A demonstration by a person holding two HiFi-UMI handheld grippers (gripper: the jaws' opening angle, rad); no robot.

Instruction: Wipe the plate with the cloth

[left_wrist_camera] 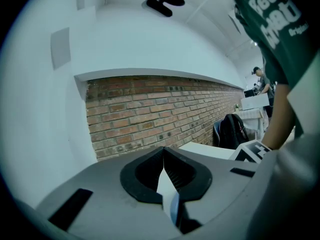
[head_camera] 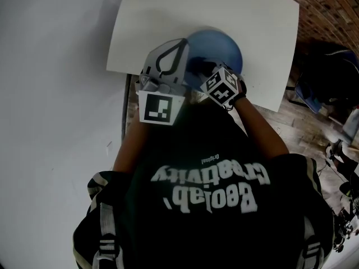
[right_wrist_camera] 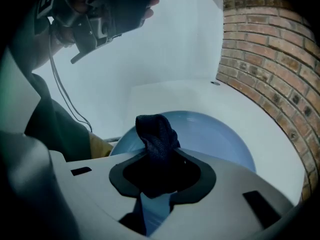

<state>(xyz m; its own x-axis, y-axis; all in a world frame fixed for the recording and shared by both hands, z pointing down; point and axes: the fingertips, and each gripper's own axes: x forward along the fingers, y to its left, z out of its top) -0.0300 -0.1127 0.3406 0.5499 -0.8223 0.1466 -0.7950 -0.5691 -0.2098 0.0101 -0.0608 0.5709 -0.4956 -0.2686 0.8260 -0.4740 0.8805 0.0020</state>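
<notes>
Over the near edge of a white table [head_camera: 235, 10], the left gripper [left_wrist_camera: 165, 170] pinches the rim of the blue plate [right_wrist_camera: 220, 134]. The right gripper [right_wrist_camera: 159, 176] clamps the dark cloth [right_wrist_camera: 156, 131], which points at the plate's face just ahead.

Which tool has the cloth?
The right tool: dark cloth bunched between its jaws above the blue plate. The left tool clamps only the plate's thin rim.
</notes>
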